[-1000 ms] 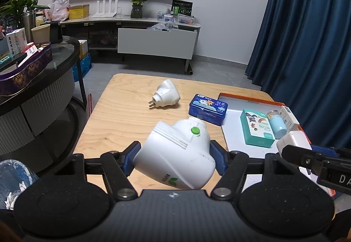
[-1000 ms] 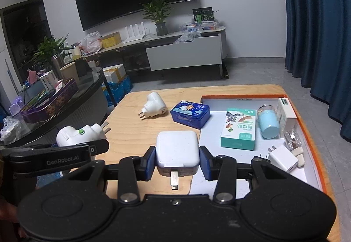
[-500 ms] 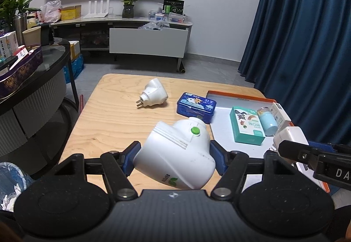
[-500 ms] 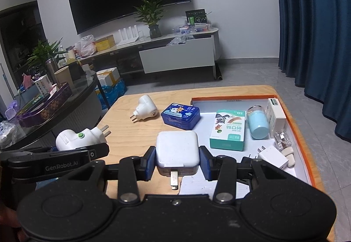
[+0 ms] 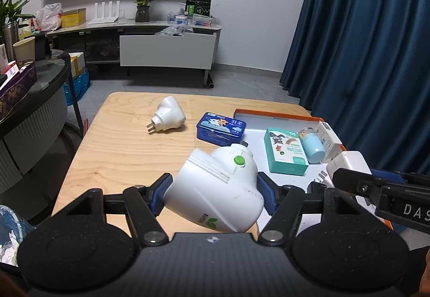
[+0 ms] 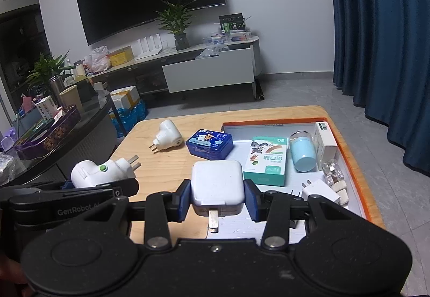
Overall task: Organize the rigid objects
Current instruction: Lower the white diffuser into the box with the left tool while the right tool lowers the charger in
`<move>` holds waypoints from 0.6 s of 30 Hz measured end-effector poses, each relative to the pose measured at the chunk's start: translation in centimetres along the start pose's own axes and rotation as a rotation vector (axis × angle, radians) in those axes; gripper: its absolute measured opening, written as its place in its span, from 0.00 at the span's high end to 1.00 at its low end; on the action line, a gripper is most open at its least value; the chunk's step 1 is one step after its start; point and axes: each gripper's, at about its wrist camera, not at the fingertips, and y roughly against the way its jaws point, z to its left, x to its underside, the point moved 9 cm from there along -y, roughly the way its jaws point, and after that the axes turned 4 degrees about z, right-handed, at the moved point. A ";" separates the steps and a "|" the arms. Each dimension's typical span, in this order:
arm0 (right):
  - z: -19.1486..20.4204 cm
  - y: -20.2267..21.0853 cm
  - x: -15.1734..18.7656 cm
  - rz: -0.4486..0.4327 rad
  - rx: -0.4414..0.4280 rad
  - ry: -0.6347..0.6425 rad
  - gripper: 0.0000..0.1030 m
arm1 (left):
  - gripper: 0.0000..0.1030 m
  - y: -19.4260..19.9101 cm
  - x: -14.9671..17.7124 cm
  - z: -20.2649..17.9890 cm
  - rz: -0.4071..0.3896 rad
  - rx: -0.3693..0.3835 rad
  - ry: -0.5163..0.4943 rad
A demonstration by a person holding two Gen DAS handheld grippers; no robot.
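Tray (image 6: 352, 159) lies ahead-right of both loads: right gripper (image 6: 217, 198), nearer it, clamps the square charger (image 6: 217, 184); left gripper (image 5: 215, 196) clamps the green-button plug (image 5: 217, 194)

Both wrist fisheyes look forward along their fingers, close above the wooden table (image 5: 121, 146), facing the TV wall. Left view sits left of right; both share the orange tray (image 6: 349, 151).

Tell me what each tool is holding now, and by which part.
The left tool grips the white plug-in device with a green button by its rounded body sides. The right tool grips the square white charger by two opposite sides.
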 end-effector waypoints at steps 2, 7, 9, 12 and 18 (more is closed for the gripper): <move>-0.1 0.1 -0.1 -0.002 0.003 0.000 0.50 | 0.34 0.0 0.0 -0.1 0.001 0.006 0.001; -0.7 0.4 -0.3 -0.011 0.014 -0.006 0.50 | 0.34 -0.2 -0.3 -0.8 0.003 0.022 -0.008; -0.9 0.4 -0.4 -0.015 0.019 -0.009 0.50 | 0.34 -0.3 -0.3 -1.3 0.004 0.031 -0.018; -1.4 0.7 -0.6 -0.022 0.028 -0.013 0.50 | 0.34 -0.3 -0.3 -2.1 0.004 0.045 -0.029; -2.6 1.2 -0.7 -0.030 0.050 -0.026 0.50 | 0.34 -0.6 -0.4 -3.5 0.005 0.069 -0.053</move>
